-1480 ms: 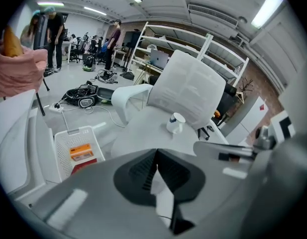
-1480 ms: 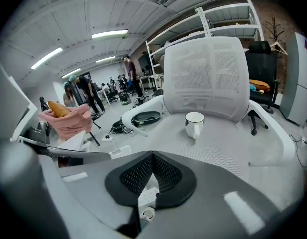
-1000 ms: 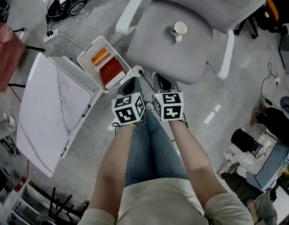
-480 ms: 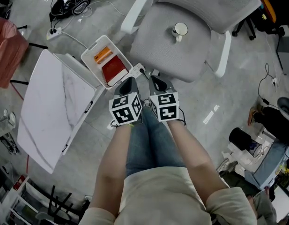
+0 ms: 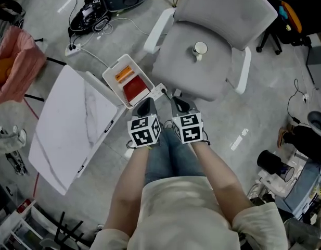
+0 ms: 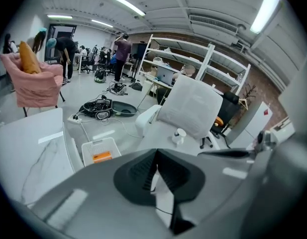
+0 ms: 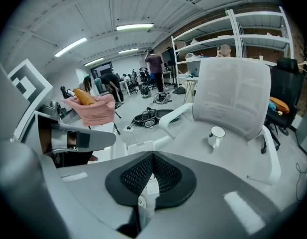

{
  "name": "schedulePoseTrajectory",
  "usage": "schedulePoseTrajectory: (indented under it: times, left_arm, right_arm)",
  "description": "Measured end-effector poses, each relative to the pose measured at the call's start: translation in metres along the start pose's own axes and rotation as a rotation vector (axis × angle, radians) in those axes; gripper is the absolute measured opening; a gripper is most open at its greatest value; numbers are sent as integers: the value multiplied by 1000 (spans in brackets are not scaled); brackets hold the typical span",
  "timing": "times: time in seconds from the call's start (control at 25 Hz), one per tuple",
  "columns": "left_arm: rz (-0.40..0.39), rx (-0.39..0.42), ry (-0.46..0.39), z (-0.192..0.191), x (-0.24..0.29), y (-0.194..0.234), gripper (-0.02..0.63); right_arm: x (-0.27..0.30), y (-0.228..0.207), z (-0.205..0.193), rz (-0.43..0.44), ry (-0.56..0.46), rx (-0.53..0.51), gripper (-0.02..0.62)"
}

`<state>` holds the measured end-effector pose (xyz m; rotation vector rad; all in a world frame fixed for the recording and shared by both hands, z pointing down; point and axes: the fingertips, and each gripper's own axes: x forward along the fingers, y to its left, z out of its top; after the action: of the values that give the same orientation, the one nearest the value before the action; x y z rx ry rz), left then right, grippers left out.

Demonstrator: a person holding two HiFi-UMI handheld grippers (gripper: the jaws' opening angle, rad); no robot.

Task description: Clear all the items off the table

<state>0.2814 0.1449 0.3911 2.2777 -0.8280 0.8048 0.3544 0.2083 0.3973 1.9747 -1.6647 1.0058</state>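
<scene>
Both grippers are held side by side over the person's knees, a step back from everything. My left gripper (image 5: 145, 107) (image 6: 156, 154) is shut with nothing between its jaws. My right gripper (image 5: 180, 104) (image 7: 153, 156) is shut and empty too. The white marble table (image 5: 72, 124) (image 6: 29, 148) stands to the left with a bare top. A white basket (image 5: 114, 75) (image 6: 101, 144) on the floor just ahead of the left gripper holds an orange item (image 5: 124, 73) and a red item (image 5: 135, 89). A white mug (image 5: 200, 49) (image 6: 179, 135) (image 7: 216, 135) sits on the grey chair (image 5: 202, 72).
A power strip (image 5: 73, 48) with cables and black gear (image 5: 90, 12) lies on the floor beyond the basket. A pink armchair (image 5: 14, 66) stands at the far left. Bags and black items (image 5: 272, 160) sit at the right. Shelving (image 6: 193, 59) and people stand far back.
The head view has drifted, so table, basket and chair sit lower and more to the right in frame. Both grippers stay shut and side by side.
</scene>
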Motion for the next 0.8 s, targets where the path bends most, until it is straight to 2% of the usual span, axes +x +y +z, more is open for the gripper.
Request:
schedulePoseTrajectory:
  times: [0.44,0.8]
  left_arm:
    - [3,-16,-56,35,-59,-26,8]
    - [-44,35,-118,52,-105,-50,9]
  right_arm:
    - [-65,19,48,57,-73,-56,-3]
    - [-108,35,58,84,-112,-96,-3]
